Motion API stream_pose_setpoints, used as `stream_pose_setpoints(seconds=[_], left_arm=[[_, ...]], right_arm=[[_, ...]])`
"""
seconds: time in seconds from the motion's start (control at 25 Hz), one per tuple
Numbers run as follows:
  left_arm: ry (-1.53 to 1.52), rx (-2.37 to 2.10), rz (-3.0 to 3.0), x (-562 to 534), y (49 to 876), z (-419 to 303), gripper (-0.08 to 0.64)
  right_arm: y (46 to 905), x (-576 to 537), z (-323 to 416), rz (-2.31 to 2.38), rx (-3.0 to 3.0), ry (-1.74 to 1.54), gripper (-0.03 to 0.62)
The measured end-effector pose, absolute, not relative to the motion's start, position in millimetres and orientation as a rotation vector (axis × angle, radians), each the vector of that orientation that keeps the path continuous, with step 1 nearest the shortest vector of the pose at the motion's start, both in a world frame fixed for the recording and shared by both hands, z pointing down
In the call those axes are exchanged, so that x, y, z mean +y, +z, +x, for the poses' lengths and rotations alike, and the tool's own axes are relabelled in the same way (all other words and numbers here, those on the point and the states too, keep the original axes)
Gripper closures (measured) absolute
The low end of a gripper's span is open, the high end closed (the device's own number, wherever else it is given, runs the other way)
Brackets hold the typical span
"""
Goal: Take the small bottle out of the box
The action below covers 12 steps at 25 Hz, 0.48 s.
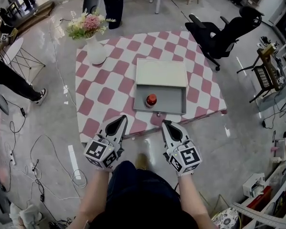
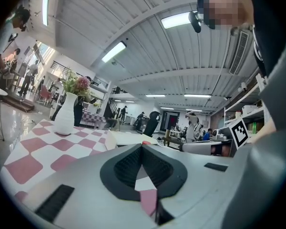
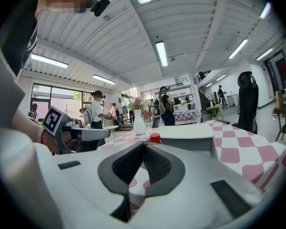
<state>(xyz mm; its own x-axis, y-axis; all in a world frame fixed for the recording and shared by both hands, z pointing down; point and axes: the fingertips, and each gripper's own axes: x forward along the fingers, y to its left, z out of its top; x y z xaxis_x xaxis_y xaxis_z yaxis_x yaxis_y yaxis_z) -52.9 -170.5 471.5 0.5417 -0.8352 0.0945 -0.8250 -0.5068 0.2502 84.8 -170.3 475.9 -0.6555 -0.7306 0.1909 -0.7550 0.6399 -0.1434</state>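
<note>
Hovering at the near edge of the surface [image 1: 105,94], the left claw [image 1: 119,122] and right claw [image 1: 168,125] are both sitting pinched shut, tips meeting, with nothing between them.

The main risk is lying in that closed state. A claw going in without opening first is likely to be striking the bottle [image 1: 151,100] rather than straddling it, tipping it over or skidding it across the box [image 1: 183,104] floor. A low approach is also risking a knock on the box's near wall. The box is resting close to the surface's edge, so a shove there could be sliding it askew or toward the drop. The red cap is looking narrow and rounded, so a grip taken only on it may be slipping.

The bottle is standing upright in the open front part of the box, toward its left side and apart from the walls. It is lying ahead of both claws, beyond the near wall and between their two lines, somewhat nearer the right claw. In the right gripper view its cap is showing just above the closed tips, almost straight ahead. Neither claw is touching bottle or box.
</note>
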Motion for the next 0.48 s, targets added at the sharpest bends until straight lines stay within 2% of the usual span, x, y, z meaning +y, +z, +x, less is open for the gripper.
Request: stream_pose_setpoints(seconds=[0.48], left_arm=[[-0.032, -1.35, 2.504, -190.8, 478.5, -61.6, 0.558]], right_arm=[[475.8, -191.5, 71.2, 1.241, -2.683, 0.276, 0.585]])
